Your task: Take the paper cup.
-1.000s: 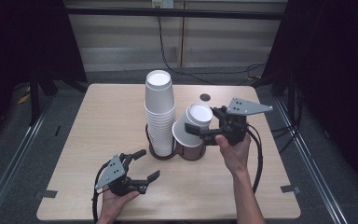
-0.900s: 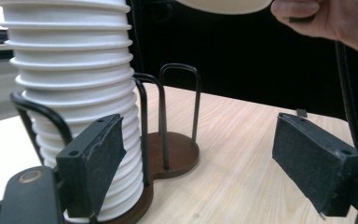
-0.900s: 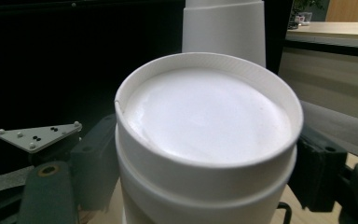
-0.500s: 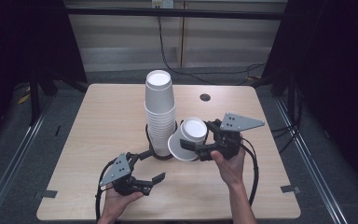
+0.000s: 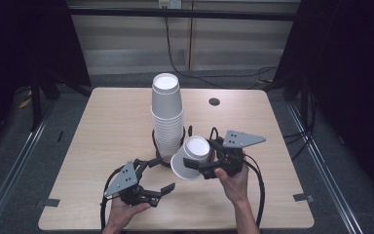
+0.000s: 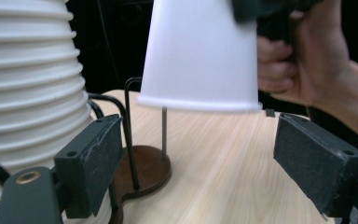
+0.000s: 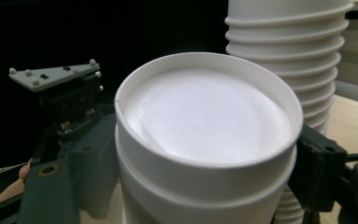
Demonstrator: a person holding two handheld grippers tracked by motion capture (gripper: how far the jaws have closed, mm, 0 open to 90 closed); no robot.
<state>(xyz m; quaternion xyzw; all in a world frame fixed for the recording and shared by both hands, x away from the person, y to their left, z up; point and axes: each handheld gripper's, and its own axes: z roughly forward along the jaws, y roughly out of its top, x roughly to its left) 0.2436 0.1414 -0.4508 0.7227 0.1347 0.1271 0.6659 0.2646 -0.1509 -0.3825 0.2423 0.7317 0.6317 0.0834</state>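
Note:
A tall stack of upturned white paper cups (image 5: 166, 117) stands on a brown wire stand (image 5: 161, 161) mid-table. My right gripper (image 5: 196, 164) is shut on a separate white cup (image 5: 191, 157), held bottom-up and tilted just right of the stack; in the right gripper view the cup (image 7: 205, 140) sits between both jaws and looks like two nested cups. In the left gripper view this cup (image 6: 200, 51) hangs above the stand's base (image 6: 144, 170). My left gripper (image 5: 159, 191) lies low near the front edge, jaws apart with nothing between them (image 6: 214, 158), pointing at the stand.
The light wooden table (image 5: 102, 126) has a dark round hole (image 5: 214, 102) at the back right. Black cables loop around the stand and trail from both grippers. Dark floor and rails surround the table.
The right gripper has come down and toward the front with the cup, now tilted beside the stack's foot. The left hand has hardly moved.

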